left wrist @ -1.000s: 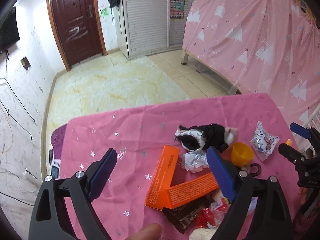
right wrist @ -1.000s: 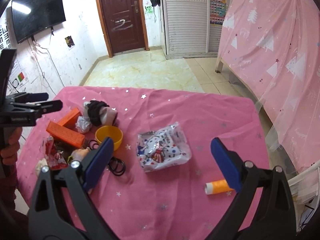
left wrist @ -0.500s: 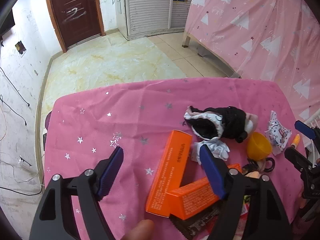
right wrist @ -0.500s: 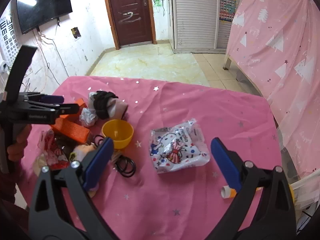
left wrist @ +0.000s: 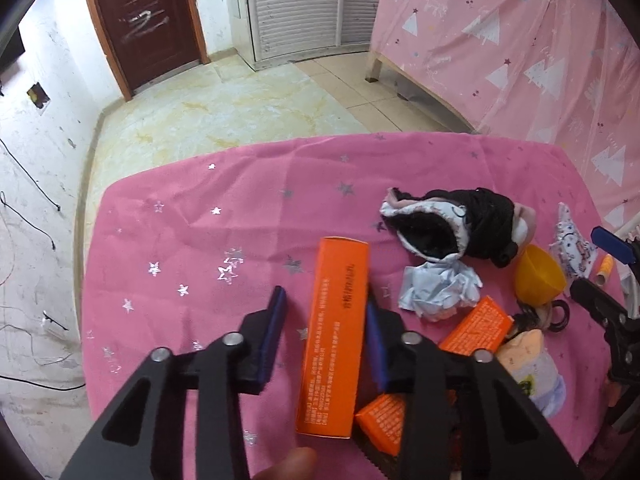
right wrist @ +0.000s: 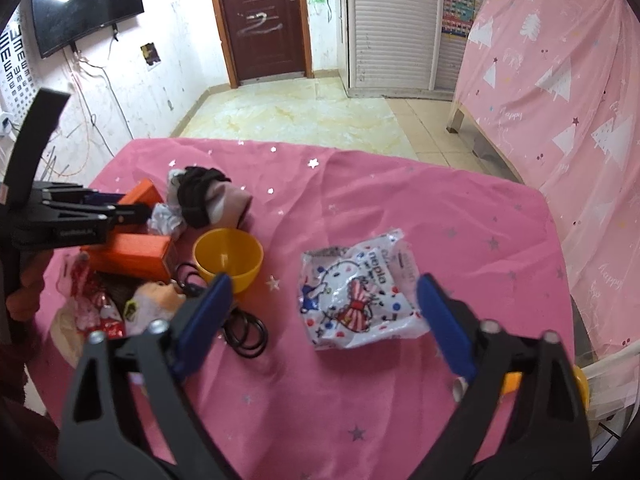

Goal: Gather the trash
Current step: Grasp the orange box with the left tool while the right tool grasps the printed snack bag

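A long orange box (left wrist: 338,332) is lying flat on the pink star-printed cloth of the worktop (left wrist: 192,240), its near end resting over a second orange box (left wrist: 476,326) that is angling off to the right. The left tool (left wrist: 324,320) is straddling the long box; its jaws have just been closing, and now the right blue pad is sitting against the box's right edge while the left pad is standing a little clear of the left edge, so the box is between the jaws but not yet clamped. A crumpled white wrapper (left wrist: 438,290) is lying just beside the box's right side, with a black-and-white cloth bundle (left wrist: 444,226) behind it and a yellow bowl (right wrist: 228,258) to the right. Black rubber rings (right wrist: 246,330) are lying near the bowl. Further right, a cartoon-printed plastic packet (right wrist: 356,300) is resting on the cloth between the wide-spread pads of the right tool (right wrist: 320,308); those jaws have just been closing slightly but are touching nothing. An orange spool (left wrist: 603,270) is lying near the worktop's right edge.
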